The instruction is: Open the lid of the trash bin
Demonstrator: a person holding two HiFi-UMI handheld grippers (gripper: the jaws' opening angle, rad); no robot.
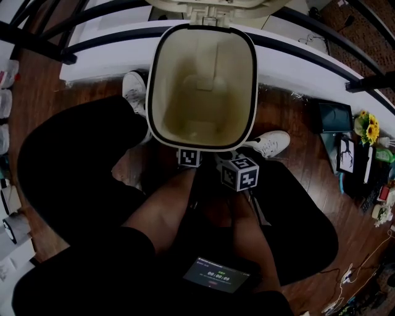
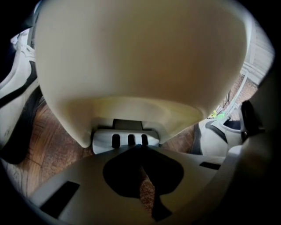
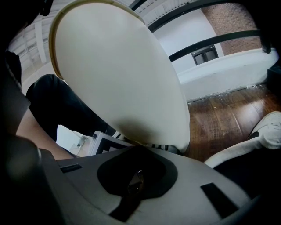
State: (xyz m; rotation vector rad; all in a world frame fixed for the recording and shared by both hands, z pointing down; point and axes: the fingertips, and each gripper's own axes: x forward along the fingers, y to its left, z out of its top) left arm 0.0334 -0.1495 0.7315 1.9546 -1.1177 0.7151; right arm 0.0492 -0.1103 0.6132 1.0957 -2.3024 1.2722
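Observation:
The cream trash bin (image 1: pixel 162 74) stands on the floor between the person's feet. Its lid (image 1: pixel 203 7) is swung up at the back and the empty inside shows. In the left gripper view the bin's front wall (image 2: pixel 140 57) fills the frame, with a grey slotted pedal (image 2: pixel 126 139) under it. My left gripper (image 2: pixel 138 148) is shut, its tips right at the pedal's near edge. My right gripper (image 3: pixel 139 154) is shut too, low beside the bin's rounded body (image 3: pixel 118 74). Both marker cubes (image 1: pixel 189 157) (image 1: pixel 240 173) show just below the bin's front rim.
White shoes (image 1: pixel 134 89) (image 1: pixel 271 143) flank the bin on the dark wood floor (image 1: pixel 296 117). A white ledge (image 1: pixel 321 65) with black railings runs behind it. A phone with a timer (image 1: pixel 216 274) lies in the person's lap. Clutter and yellow flowers (image 1: pixel 369 128) sit far right.

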